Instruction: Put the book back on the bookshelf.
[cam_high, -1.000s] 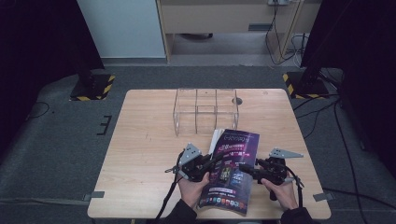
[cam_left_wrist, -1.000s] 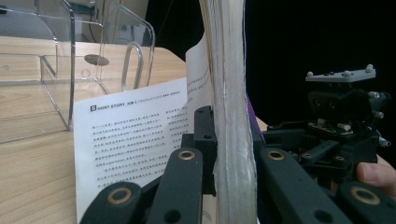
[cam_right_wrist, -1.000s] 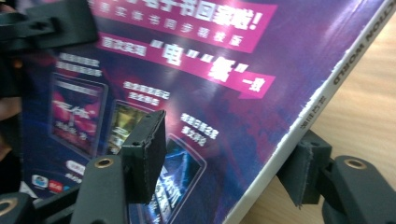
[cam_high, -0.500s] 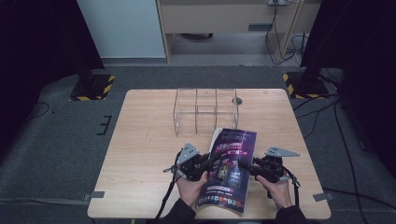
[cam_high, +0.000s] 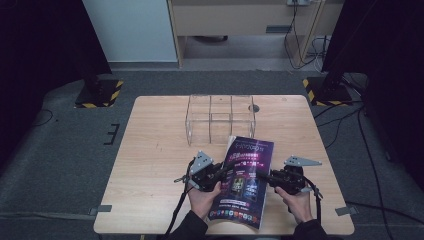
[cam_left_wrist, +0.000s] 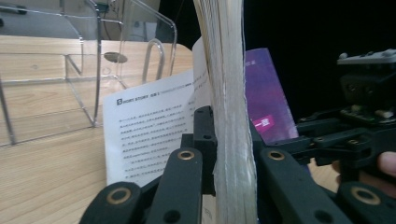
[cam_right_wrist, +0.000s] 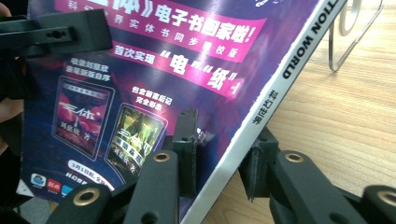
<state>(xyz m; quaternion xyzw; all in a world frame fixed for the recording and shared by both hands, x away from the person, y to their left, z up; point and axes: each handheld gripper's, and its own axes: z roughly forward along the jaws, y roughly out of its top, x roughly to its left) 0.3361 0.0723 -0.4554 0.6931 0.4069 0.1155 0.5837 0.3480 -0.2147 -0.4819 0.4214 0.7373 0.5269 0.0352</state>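
Light wooden table (cam_high: 150, 150) on grey carpet floor (cam_high: 60, 145). Beyond it: white panel (cam_high: 132, 30), wooden cabinet (cam_high: 240, 17), dark curtains either side. Two black stands with yellow-black striped bases (cam_high: 97, 95); cables (cam_high: 360, 130) trail right.

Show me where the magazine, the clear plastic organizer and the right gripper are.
magazine (cam_high: 247, 175): high view, middle of its purple cover.
clear plastic organizer (cam_high: 220, 118): high view, its middle divider wall.
right gripper (cam_right_wrist: 219, 154): right gripper view, between its jaws at the magazine's spine.
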